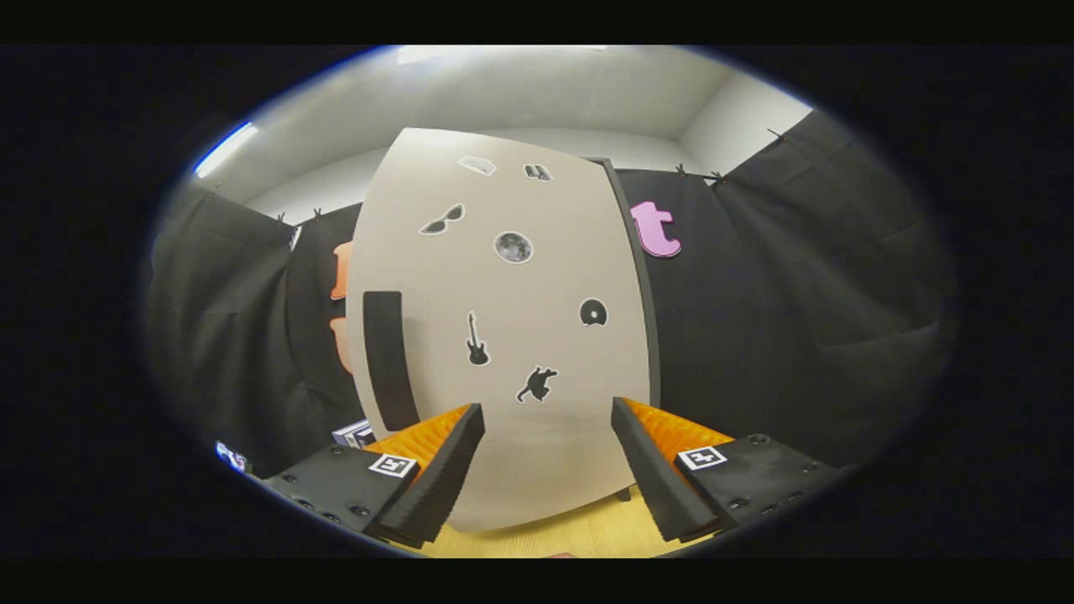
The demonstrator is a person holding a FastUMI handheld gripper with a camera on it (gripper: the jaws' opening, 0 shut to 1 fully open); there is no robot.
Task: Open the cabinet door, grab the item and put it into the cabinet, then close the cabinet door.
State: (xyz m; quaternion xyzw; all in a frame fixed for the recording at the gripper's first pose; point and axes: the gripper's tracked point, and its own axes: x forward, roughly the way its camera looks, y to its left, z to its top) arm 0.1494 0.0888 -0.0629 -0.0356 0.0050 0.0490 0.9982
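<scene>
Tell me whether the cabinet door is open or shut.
Shut: the cabinet door faces the open gripper flat, its dark handle untouched, with no interior visible.

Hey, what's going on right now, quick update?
Tool open, empty, facing the cabinet door. Door shut, black handle beyond the left finger, untouched. Small box beside cabinet. Nothing in the way.

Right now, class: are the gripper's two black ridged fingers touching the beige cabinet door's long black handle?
Apart. In the gripper view the open fingers flank bare beige door, nothing between them, and the black handle sits beyond the left finger with door surface showing between.
</scene>
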